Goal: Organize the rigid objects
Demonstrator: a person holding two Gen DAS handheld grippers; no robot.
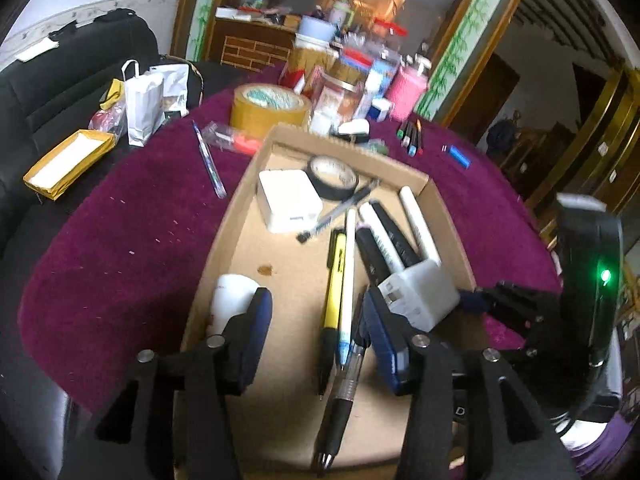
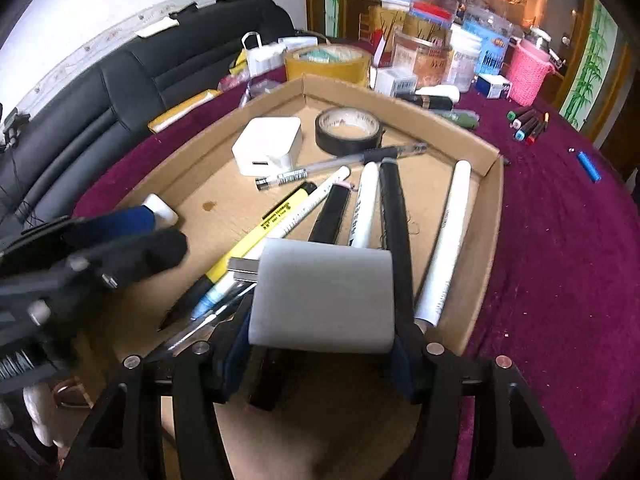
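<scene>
An open cardboard box (image 1: 352,144) lies on the purple cloth and holds a white square charger (image 1: 288,200), a black tape roll (image 1: 332,178), a yellow pen (image 1: 338,264) and several white and black markers. My left gripper (image 1: 317,294) hangs open over the box's near end. A black clicker pen (image 1: 340,396) lies on the box floor below its gap, untouched by the pads. My right gripper (image 2: 320,340) is shut on a white plug adapter (image 2: 324,296), held just above the markers at the near right of the box. The left gripper (image 2: 164,230) shows at the left of the right wrist view.
Around the box on the cloth are a tan packing-tape roll (image 1: 268,108), a blue pen (image 1: 208,160), coloured markers (image 1: 412,136), a small blue stick (image 1: 458,156) and a pink basket (image 1: 408,92). A yellow box (image 1: 68,164) and a white paper bag (image 1: 142,108) sit by the black sofa.
</scene>
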